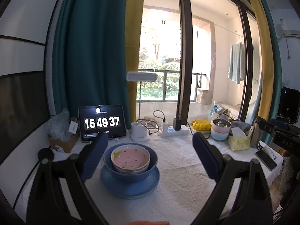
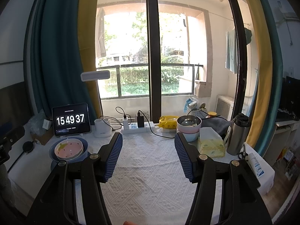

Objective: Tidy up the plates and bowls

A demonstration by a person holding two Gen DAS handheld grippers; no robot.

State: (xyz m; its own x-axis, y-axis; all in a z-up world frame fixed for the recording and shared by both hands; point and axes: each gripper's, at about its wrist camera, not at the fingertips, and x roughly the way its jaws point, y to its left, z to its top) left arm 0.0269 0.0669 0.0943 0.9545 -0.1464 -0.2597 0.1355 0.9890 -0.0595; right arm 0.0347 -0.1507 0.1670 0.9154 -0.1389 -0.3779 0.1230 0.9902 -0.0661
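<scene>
A pink strawberry-patterned bowl (image 1: 130,157) (image 2: 68,148) sits nested in a grey bowl inside a larger blue bowl (image 1: 131,174) (image 2: 85,145), all stacked on blue plates (image 1: 129,187) on the white cloth. My left gripper (image 1: 150,140) is open, its blue pads wide apart, the left one beside the stack's left rim; nothing is between them. My right gripper (image 2: 148,137) is open over bare cloth, right of the stack. At the back right stand stacked pink and light blue bowls (image 1: 220,134) (image 2: 188,131) with a steel bowl (image 2: 189,121) on top.
Along the back edge: a tablet clock (image 1: 102,122), a white lamp base (image 1: 139,131), a power strip (image 1: 173,131), a yellow packet (image 2: 167,121). A tissue pack (image 2: 211,144), steel bottle (image 2: 238,134), phone (image 1: 266,158) and white tube (image 2: 256,166) crowd the right side. A cardboard box (image 1: 61,142) is left.
</scene>
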